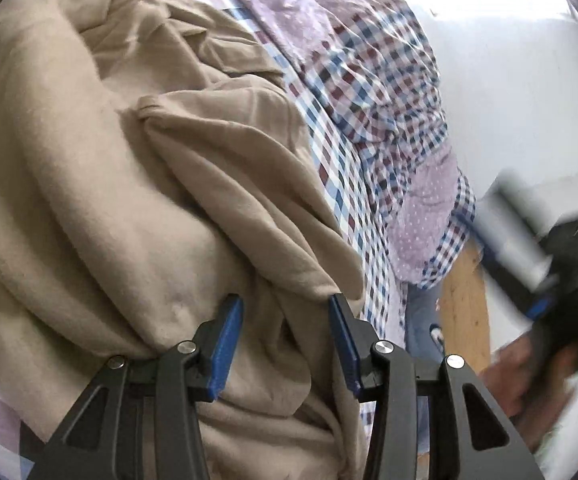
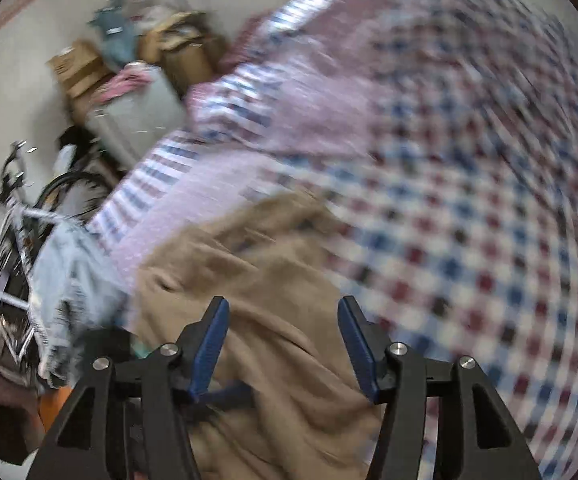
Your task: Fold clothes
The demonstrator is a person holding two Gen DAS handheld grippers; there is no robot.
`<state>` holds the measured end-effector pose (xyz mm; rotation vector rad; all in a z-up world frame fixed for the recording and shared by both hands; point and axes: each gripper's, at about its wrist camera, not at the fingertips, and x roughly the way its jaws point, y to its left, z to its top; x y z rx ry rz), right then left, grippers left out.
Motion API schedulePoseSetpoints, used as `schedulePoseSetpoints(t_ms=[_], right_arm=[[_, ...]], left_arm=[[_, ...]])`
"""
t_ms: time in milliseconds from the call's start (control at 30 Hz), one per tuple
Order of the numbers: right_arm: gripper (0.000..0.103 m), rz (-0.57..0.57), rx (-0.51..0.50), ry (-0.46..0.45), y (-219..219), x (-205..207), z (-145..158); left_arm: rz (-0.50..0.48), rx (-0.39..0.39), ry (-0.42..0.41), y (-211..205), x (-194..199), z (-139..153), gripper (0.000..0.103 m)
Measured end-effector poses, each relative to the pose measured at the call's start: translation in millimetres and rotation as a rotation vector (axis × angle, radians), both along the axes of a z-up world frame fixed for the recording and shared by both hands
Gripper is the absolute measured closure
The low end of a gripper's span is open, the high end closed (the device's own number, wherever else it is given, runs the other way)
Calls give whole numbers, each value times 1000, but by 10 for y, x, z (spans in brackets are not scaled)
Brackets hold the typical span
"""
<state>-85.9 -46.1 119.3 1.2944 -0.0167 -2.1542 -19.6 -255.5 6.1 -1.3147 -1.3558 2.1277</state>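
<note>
A crumpled beige garment lies on a bed with a red, blue and white checked sheet. My left gripper is open just over the garment's near folds, with loose cloth bulging between its blue fingers. At the right edge of the left wrist view a hand holds the blurred right gripper beside the bed. In the motion-blurred right wrist view, the right gripper is open above the beige garment, with the checked sheet beyond it.
A lilac dotted quilt is bunched on the sheet near the wooden bed frame. Off the bed's left side I see a pale blue garment, a bicycle, cardboard boxes and a white wall.
</note>
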Motion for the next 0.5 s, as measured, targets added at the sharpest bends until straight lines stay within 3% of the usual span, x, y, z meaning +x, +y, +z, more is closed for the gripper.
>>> schedulePoseSetpoints(t_ms=[33,133,233,300,367,500], right_arm=[[43,-10,17,-11,102,12,-136],[43,-4,76,-27,277,62,-473],[50,20,103,-44,304,66,-702],[64,29,118,-37,285,59,-799],[96,34,132,-22,265,62,-843],[99,10,128,41,299,107,-736]], left_arm=[[5,6,-2,1,-15,-16,56],[16,-6,-8,2,-53,-41,85],[41,4,-15,-15,-67,-88,95],[63,5,-15,-44,-61,-101,99],[91,-4,-9,-98,-35,-87,101],[105,-15,1,-137,-13,-88,101]])
